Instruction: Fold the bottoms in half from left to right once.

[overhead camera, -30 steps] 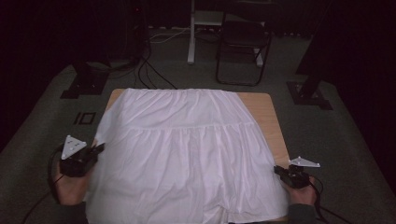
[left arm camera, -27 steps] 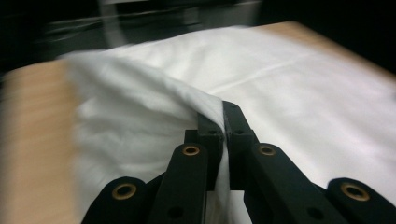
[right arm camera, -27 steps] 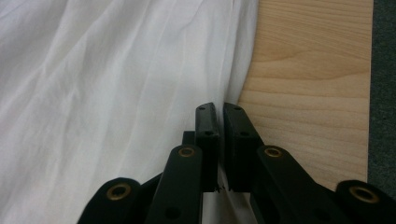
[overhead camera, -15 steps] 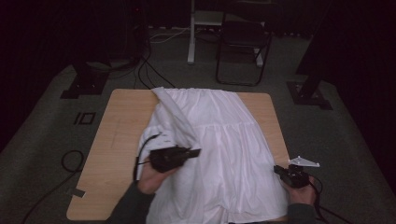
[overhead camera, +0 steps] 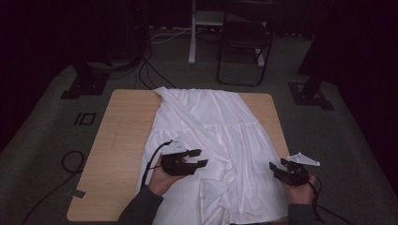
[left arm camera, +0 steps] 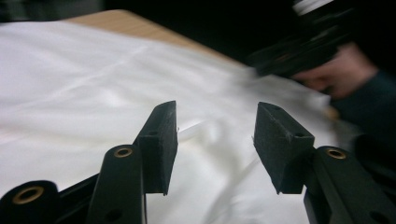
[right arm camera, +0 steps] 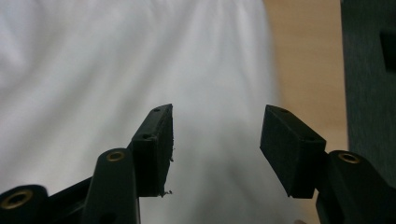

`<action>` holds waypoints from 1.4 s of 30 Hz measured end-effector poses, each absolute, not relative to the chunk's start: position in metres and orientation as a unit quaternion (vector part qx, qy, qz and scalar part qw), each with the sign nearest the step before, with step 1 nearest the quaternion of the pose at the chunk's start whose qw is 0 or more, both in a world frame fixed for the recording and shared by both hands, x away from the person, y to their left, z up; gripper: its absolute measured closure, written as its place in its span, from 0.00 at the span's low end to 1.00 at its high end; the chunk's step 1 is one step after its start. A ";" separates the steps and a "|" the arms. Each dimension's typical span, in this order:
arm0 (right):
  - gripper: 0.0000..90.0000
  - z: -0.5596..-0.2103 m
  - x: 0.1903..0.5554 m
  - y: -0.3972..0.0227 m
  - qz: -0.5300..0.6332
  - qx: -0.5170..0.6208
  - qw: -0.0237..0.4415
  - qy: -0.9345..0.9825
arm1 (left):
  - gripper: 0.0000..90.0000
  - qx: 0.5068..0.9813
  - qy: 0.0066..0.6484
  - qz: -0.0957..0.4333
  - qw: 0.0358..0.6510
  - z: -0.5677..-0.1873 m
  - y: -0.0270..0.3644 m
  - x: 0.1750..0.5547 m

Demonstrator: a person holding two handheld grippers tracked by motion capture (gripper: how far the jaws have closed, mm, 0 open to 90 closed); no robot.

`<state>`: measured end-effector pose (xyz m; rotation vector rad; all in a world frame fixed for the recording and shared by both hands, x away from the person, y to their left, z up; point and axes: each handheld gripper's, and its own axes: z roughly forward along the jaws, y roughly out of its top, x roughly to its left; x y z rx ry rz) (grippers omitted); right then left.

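Over the white garment [overhead camera: 220,140] on the table [overhead camera: 122,140], our left gripper [overhead camera: 201,158] has just opened, empty; our right gripper [overhead camera: 277,168] likewise, nothing between its jaws.

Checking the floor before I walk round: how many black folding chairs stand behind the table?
1. The black folding metal chair stands on the grey floor beyond the far edge of the light wooden table; the dark background may hide others.
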<state>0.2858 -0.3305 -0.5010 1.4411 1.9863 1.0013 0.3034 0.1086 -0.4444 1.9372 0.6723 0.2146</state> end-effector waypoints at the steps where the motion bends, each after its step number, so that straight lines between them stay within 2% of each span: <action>1: 0.49 -0.495 0.285 -0.322 0.375 0.517 0.241 0.731 | 0.55 0.804 0.293 0.101 0.508 -0.446 0.117 0.303; 4: 0.54 -0.483 0.281 -0.291 0.403 0.481 0.219 0.747 | 0.53 0.799 0.345 0.148 0.470 -0.460 0.154 0.299; 5: 0.58 -0.482 0.282 -0.267 0.411 0.454 0.201 0.764 | 0.53 0.797 0.361 0.159 0.458 -0.465 0.164 0.298; 8: 0.58 -0.483 0.283 -0.255 0.406 0.439 0.199 0.776 | 0.52 0.792 0.388 0.165 0.441 -0.475 0.181 0.298; 9: 0.58 -0.484 0.285 -0.247 0.403 0.428 0.196 0.785 | 0.52 0.785 0.418 0.173 0.423 -0.484 0.202 0.297; 10: 0.56 -0.490 0.296 -0.223 0.396 0.413 0.180 0.800 | 0.51 0.781 0.427 0.171 0.423 -0.486 0.208 0.297; 16: 0.48 -0.514 0.324 -0.201 0.374 0.415 0.145 0.816 | 0.51 0.767 0.451 0.169 0.423 -0.494 0.226 0.300; 20: 0.60 -0.526 0.328 -0.192 0.354 0.401 0.125 0.836 | 0.51 0.771 0.447 0.170 0.420 -0.497 0.223 0.300; 21: 0.75 -0.525 0.327 -0.191 0.352 0.390 0.126 0.841 | 0.51 0.772 0.447 0.168 0.420 -0.498 0.222 0.301; 23: 0.94 -0.520 0.323 -0.189 0.348 0.370 0.145 0.849 | 0.51 0.774 0.444 0.167 0.420 -0.499 0.220 0.301; 24: 0.97 -0.514 0.319 -0.189 0.353 0.364 0.160 0.847 | 0.51 0.775 0.442 0.168 0.419 -0.499 0.219 0.301; 29: 0.98 -0.470 0.303 -0.202 0.392 0.355 0.237 0.815 | 0.50 0.774 0.437 0.171 0.426 -0.497 0.218 0.300; 35: 0.98 -0.410 0.284 -0.271 0.430 0.423 0.367 0.708 | 0.47 0.775 0.438 0.168 0.423 -0.499 0.215 0.300; 38: 0.98 -0.421 0.293 -0.302 0.382 0.469 0.366 0.708 | 0.45 0.784 0.430 0.156 0.420 -0.504 0.201 0.302; 42: 0.97 -0.471 0.311 -0.317 0.325 0.495 0.323 0.738 | 0.41 0.804 0.410 0.138 0.408 -0.514 0.168 0.307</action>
